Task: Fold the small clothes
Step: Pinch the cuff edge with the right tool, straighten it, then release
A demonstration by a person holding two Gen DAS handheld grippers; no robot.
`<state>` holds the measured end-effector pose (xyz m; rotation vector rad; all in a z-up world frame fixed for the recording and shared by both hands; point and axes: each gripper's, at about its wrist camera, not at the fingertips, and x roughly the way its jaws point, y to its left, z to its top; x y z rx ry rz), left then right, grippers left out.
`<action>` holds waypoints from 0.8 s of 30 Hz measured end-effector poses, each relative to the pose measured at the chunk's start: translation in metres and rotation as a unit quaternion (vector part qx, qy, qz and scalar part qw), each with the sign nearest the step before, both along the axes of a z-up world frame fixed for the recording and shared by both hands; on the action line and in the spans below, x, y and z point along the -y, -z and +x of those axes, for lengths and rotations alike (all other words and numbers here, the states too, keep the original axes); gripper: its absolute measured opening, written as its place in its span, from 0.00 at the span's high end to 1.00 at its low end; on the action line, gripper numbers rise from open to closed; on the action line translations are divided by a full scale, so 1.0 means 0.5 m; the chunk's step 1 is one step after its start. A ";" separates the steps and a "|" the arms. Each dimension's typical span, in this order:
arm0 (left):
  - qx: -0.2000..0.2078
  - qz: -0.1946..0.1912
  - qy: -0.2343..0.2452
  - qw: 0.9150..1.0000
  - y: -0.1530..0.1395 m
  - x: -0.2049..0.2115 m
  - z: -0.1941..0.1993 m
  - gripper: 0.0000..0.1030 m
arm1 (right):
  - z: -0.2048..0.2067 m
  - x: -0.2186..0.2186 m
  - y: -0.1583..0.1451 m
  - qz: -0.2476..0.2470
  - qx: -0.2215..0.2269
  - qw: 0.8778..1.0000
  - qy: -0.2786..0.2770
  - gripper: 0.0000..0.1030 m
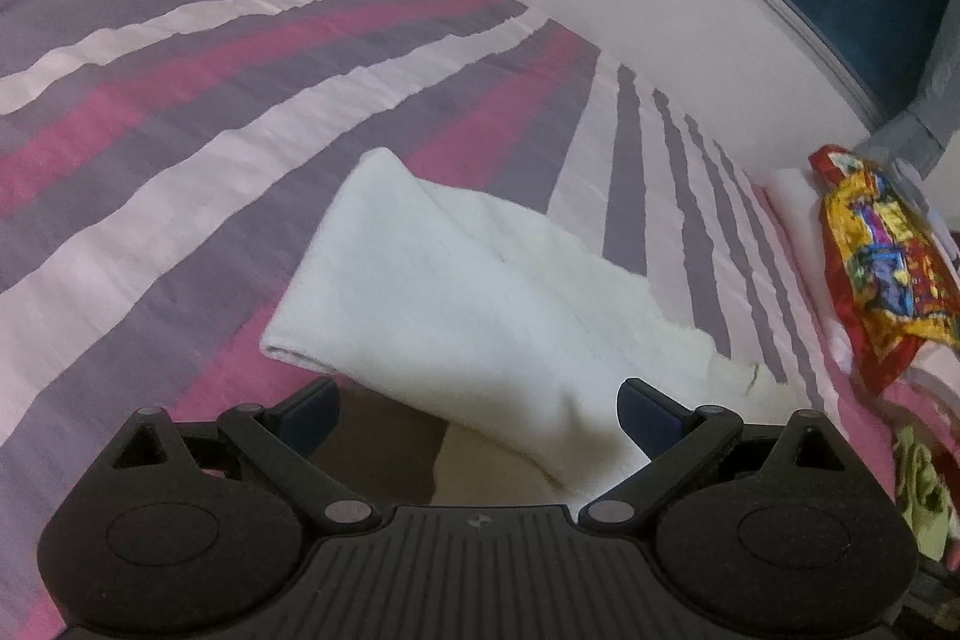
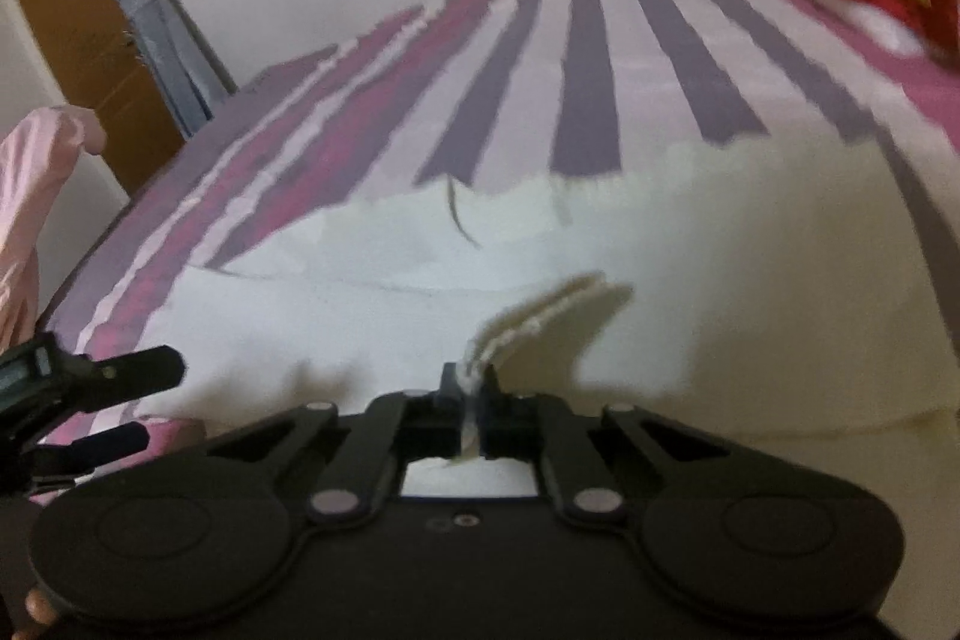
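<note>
Right wrist view — our right gripper point(image 2: 470, 388) pinches the white cloth's point(image 2: 690, 280) edge; our left gripper point(image 1: 479, 403) spread wide over the striped bedsheet point(image 1: 180, 112).

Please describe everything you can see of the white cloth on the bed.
The white cloth looks soft, maybe cotton, and lies partly folded on the striped bedsheet, its far left edge doubled over. One edge looks frayed, with a loose thread. The right gripper is shut on a raised edge; the open left gripper hovers near it.

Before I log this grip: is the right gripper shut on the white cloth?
Shut. The right gripper has its jaws closed on an edge of the white cloth, whose layers rise between them.
</note>
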<state>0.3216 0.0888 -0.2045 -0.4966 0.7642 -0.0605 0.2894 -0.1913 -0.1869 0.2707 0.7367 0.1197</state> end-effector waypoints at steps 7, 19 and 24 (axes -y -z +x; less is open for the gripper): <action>0.013 0.001 0.005 1.000 -0.016 0.018 0.010 0.05 | -0.015 0.051 -0.067 -0.056 0.060 0.996 0.019 0.95; 0.002 0.006 0.053 0.999 -0.002 0.106 0.026 0.05 | -0.019 0.192 -0.014 -0.101 0.013 0.991 0.089 0.95; -0.010 0.012 0.056 0.998 0.008 0.110 0.032 0.05 | -0.018 0.191 0.015 -0.113 -0.008 0.988 0.100 0.77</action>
